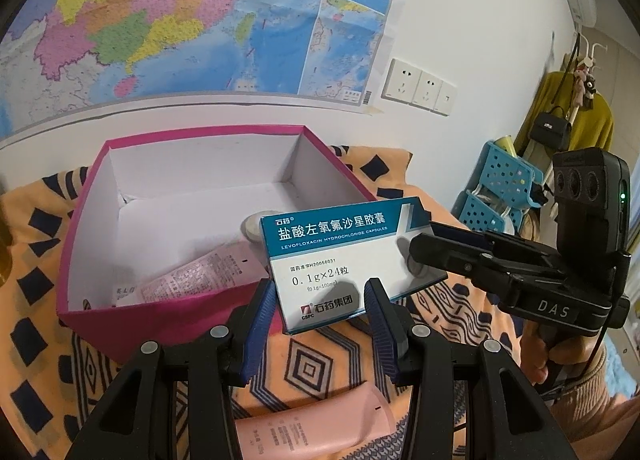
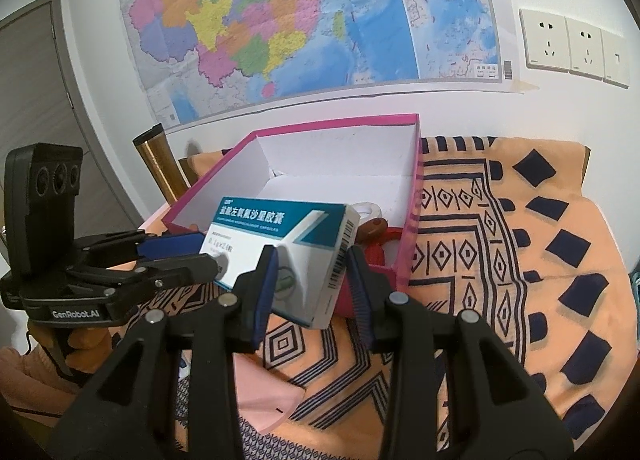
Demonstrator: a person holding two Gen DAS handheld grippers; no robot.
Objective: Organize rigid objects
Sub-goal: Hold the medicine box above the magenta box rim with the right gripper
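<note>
A white and teal medicine box (image 1: 340,256) (image 2: 280,248) hangs in the air over the near edge of an open pink box (image 1: 192,195) (image 2: 340,163) with a white inside. My left gripper (image 1: 320,300) (image 2: 200,252) is shut on one end of the medicine box. My right gripper (image 2: 312,280) (image 1: 424,248) is shut on its other end, the one with the barcode. Inside the pink box lie a pink tube (image 1: 208,272), a small round white jar (image 1: 252,225), and a brown piece (image 2: 374,230) beside a red one.
An orange cloth (image 2: 500,260) with dark patterns covers the surface. Another pink tube (image 1: 316,424) (image 2: 264,400) lies on it below the grippers. A gold bottle (image 2: 160,163) stands left of the pink box. A blue perforated basket (image 1: 500,187) is at the right, and a map hangs on the wall.
</note>
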